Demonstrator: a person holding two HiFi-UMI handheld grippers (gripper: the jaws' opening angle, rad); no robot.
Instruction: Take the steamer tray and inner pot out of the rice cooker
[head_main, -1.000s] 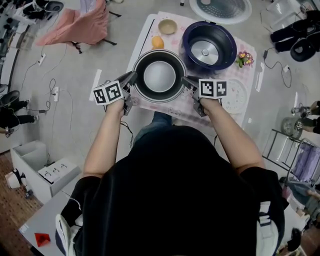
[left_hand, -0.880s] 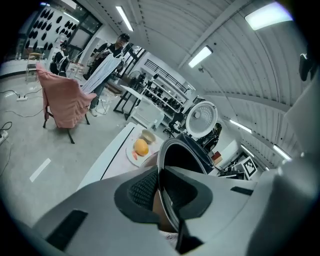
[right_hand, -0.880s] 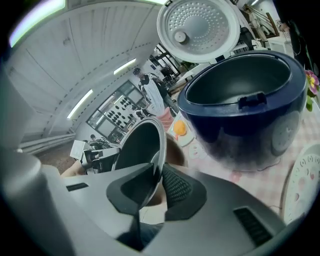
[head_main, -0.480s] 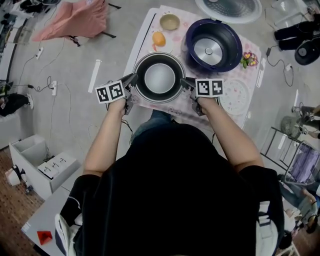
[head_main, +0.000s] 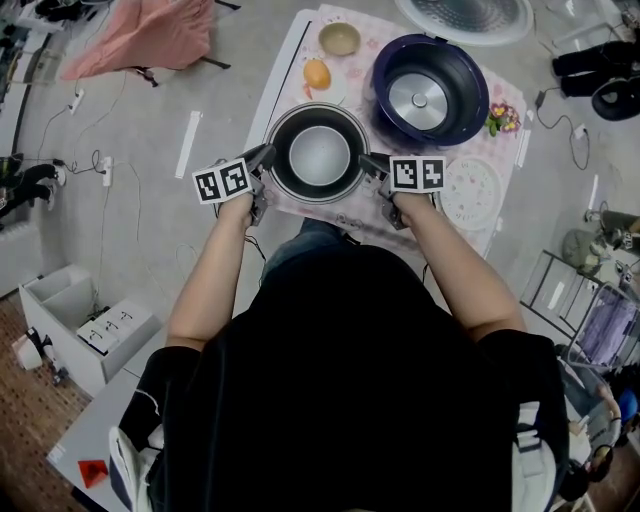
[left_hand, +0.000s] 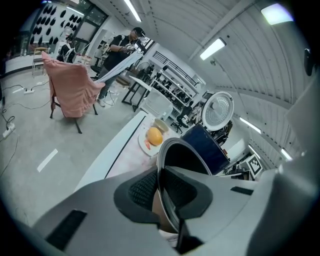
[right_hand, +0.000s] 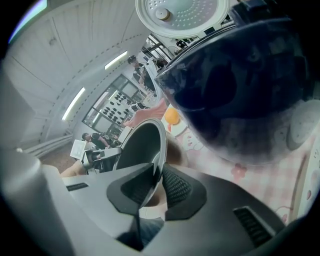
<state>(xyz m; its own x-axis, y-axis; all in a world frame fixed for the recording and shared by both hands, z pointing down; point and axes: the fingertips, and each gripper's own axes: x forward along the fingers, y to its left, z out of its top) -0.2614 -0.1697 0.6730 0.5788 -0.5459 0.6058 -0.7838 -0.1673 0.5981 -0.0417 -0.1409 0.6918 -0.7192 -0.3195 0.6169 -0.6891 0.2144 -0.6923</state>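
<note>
The inner pot (head_main: 320, 155) is smooth metal, the rice cooker (head_main: 384, 100) glossy plastic.

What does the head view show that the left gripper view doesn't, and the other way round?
Only the head view: the left gripper and right gripper holding opposite sides of the dark round metal inner pot, the silver heating plate inside the dark blue rice cooker, and a small bunch of flowers. Only the left gripper view: its ribbed black pads clamped on the pot's rim, and a person standing far behind. Both: the pot, the cooker, a round orange fruit and a pink cloth.
</note>
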